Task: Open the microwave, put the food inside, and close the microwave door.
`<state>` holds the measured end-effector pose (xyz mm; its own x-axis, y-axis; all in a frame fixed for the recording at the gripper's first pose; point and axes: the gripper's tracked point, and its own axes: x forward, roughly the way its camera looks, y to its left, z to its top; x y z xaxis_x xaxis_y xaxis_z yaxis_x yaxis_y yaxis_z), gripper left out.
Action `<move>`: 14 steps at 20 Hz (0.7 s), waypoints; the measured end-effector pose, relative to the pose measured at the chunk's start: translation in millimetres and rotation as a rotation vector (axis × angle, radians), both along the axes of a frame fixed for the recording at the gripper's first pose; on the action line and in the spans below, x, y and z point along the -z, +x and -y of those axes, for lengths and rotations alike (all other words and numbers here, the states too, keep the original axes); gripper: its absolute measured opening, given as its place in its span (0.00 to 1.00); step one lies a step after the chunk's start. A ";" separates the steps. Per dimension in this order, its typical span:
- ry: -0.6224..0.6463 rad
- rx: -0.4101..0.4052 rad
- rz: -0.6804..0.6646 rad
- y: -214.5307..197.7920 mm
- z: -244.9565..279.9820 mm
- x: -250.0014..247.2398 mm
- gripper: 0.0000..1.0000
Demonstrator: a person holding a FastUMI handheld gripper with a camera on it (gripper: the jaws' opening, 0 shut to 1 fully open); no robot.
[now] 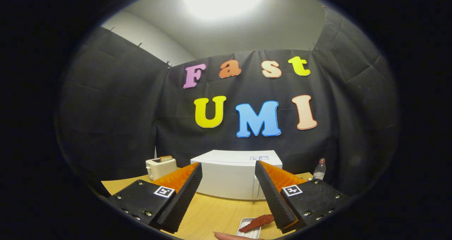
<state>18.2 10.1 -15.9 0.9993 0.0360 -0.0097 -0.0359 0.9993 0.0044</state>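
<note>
A white microwave (231, 174) stands at the back of the wooden table (212, 211), its door closed, beyond my fingers. My gripper (229, 169) is open, raised above the table, with nothing between its fingers. Below and close to the right finger (273, 194) lies the food (257, 223), a reddish-brown strip on a small white tray (249, 229). A person's fingertip (226, 236) shows at the table's near edge beside the tray.
A white toaster (160, 167) with a slice of bread in it stands left of the microwave. A clear plastic bottle (319, 170) stands to the microwave's right. Black cloth walls close the booth on three sides.
</note>
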 end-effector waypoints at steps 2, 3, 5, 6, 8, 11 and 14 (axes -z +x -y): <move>-0.005 0.003 0.005 2.8 -2.2 2.4 0.95; 0.005 -0.001 0.008 5.8 -5.5 5.6 0.95; 0.027 0.014 -0.004 10.7 -1.4 11.0 0.95; 0.031 0.022 -0.018 13.7 0.1 15.5 0.95; 0.024 0.034 -0.036 20.1 3.2 22.7 0.95; 0.032 0.063 -0.028 27.9 7.5 24.8 0.95; 0.036 0.071 -0.051 40.7 6.5 39.9 0.95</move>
